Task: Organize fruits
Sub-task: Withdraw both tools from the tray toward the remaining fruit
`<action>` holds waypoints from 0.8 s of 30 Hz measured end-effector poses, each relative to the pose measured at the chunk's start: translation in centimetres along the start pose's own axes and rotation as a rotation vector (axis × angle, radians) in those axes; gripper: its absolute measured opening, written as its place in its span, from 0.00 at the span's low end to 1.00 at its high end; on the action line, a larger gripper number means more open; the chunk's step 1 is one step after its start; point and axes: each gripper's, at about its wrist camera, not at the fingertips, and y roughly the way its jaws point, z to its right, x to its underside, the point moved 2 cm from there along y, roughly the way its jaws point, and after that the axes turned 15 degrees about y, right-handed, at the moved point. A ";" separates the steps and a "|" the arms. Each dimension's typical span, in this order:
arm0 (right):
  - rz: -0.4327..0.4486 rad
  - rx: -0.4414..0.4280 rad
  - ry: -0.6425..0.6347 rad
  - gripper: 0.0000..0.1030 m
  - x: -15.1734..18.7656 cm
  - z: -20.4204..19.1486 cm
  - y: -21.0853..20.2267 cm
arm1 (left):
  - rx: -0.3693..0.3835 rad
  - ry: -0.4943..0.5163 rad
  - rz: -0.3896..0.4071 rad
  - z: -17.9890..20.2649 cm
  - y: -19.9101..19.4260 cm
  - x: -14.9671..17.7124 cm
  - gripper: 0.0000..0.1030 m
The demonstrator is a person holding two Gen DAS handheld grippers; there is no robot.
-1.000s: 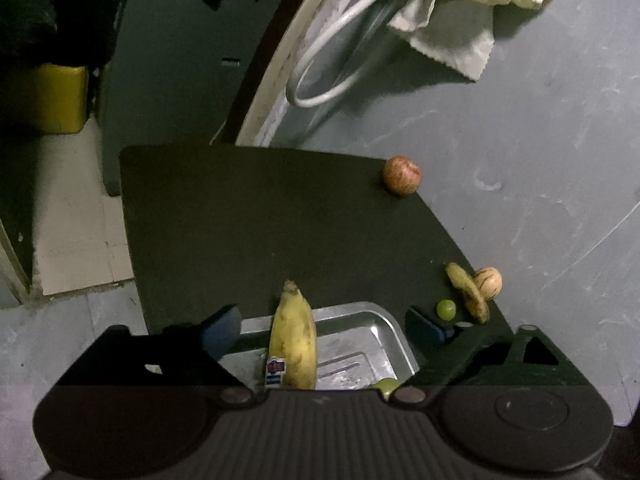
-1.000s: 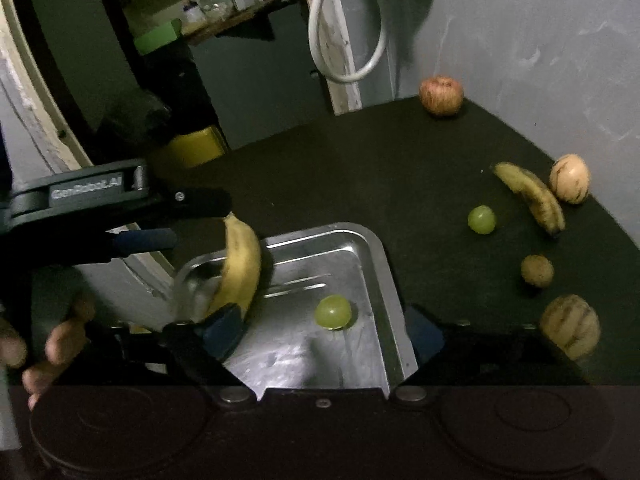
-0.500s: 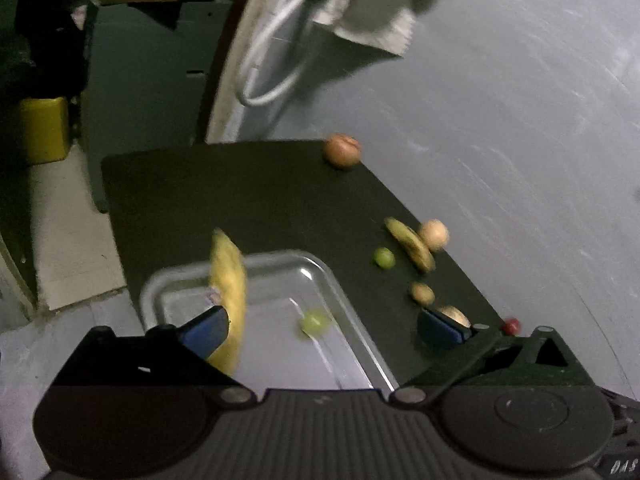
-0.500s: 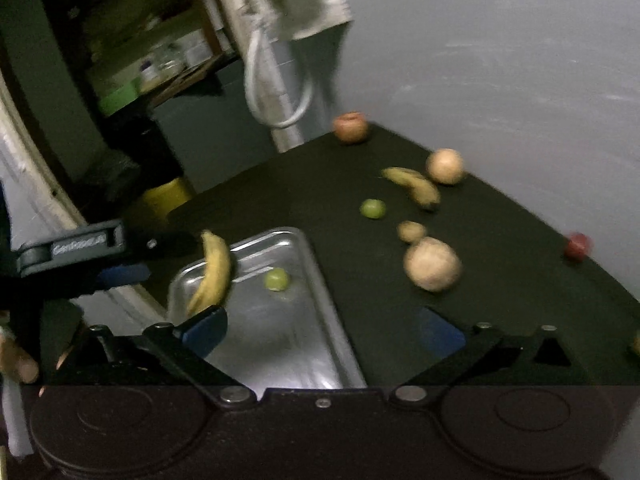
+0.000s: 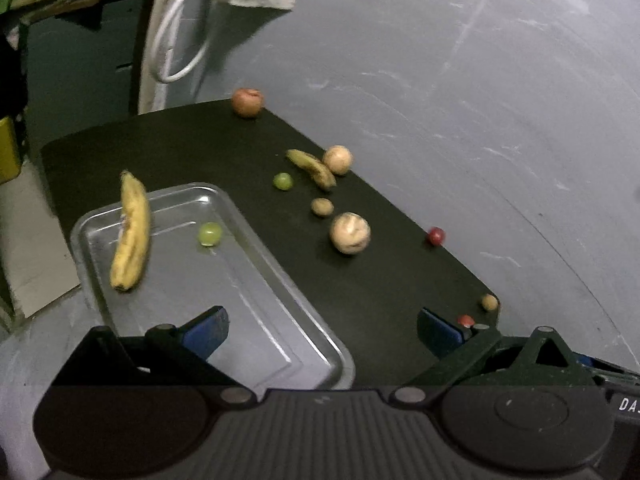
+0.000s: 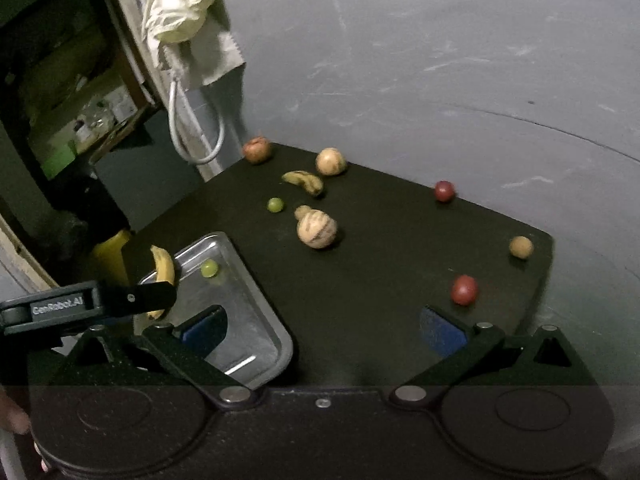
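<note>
So, quick risk rundown, all of it guesswork from how things are sitting:

Left gripper (image 5: pixel 322 328): jaws are standing wide with nothing between them, hovering over the near end of the tray (image 5: pixel 320 334).

Right gripper (image 6: pixel 322 326): also spread wide and carrying nothing, looking over the worktop (image 6: pixel 400 264) from the near edge.

Banana (image 5: pixel 130 232): it's sitting at the tray's far left side, looking blurred and maybe propped on the rim. Can't tell if it's lying flat. If it's leaning, it could be tipping out over the side.

Grape (image 5: pixel 209 234): it's lying in the tray near the far end, right beside the banana. Round thing on smooth metal, so any bump to the tray is sending it rolling.

Loose fruit: an apple (image 5: pixel 247 102) at the far corner, a small banana (image 5: pixel 312 168) touching a pale round fruit (image 5: pixel 338 159), a second grape (image 5: pixel 282 181), a striped melon (image 5: pixel 350 233), and small ones out by the edges.

Edge stuff: the red fruit (image 6: pixel 464 289) and the tan one (image 6: pixel 521 247) are resting close to the worktop's right edge. A sloppy approach is probably knocking them off.

Melon: it's looking big for those jaws, so I'd guess it's slipping out if grabbed off-centre.

Light: pretty dim, so judging depth is going to be tricky.
</note>
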 end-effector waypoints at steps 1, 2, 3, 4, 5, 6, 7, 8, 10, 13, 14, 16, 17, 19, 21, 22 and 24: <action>-0.004 0.007 0.011 0.99 0.0 0.4 -0.2 | 0.004 0.010 0.001 0.6 -0.2 0.0 0.99; -0.015 0.023 0.032 0.99 0.1 1.1 -0.3 | 0.006 0.020 0.002 1.0 -0.3 -0.1 0.99; -0.025 0.039 0.053 0.99 0.1 1.6 -0.3 | 0.010 0.031 0.002 1.5 -0.4 -0.2 0.99; -0.025 0.049 0.066 0.99 0.1 2.1 -0.4 | 0.013 0.039 0.003 2.0 -0.4 -0.4 0.99; -0.014 0.057 0.079 0.99 0.1 2.5 -0.7 | 0.016 0.049 0.006 2.4 -0.4 -0.6 0.99; -0.004 0.059 0.085 0.99 -0.1 2.7 -1.0 | 0.021 0.059 0.009 2.9 -0.4 -0.8 0.99; 0.014 0.056 0.085 0.99 -0.2 2.9 -1.5 | 0.025 0.068 0.012 3.4 -0.5 -0.9 0.99; 0.027 0.053 0.081 0.99 -0.3 3.1 -1.9 | 0.029 0.077 0.014 3.8 -0.5 -1.0 0.99; 0.045 0.054 0.067 0.99 -0.5 3.2 -2.2 | 0.035 0.090 0.018 4.6 -0.5 -1.3 0.99; 0.054 0.052 0.074 0.99 -0.6 3.9 -2.6 | 0.041 0.104 0.018 5.4 -0.2 -1.5 0.99; 0.054 0.054 0.080 0.99 -0.6 4.1 -2.6 | 0.042 0.106 0.017 5.6 0.0 -1.6 0.99; 0.052 0.058 0.090 0.99 -0.7 4.4 -2.6 | 0.047 0.112 0.016 5.9 0.3 -1.7 0.99; 0.054 0.061 0.093 0.99 -0.7 4.5 -2.6 | 0.047 0.116 0.016 6.0 0.4 -1.8 0.99; 0.057 0.067 0.095 0.99 -0.9 4.7 -2.5 | 0.047 0.122 0.015 6.1 0.7 -2.0 0.99; 0.061 0.072 0.098 0.99 -1.0 5.0 -2.4 | 0.046 0.119 0.010 6.0 1.1 -2.2 0.99; 0.061 0.073 0.100 0.99 -1.1 5.1 -2.3 | 0.046 0.117 0.010 5.9 1.2 -2.4 0.99; 0.060 0.081 0.107 0.99 -1.1 5.3 -2.1 | 0.044 0.118 0.010 5.7 1.6 -2.7 0.99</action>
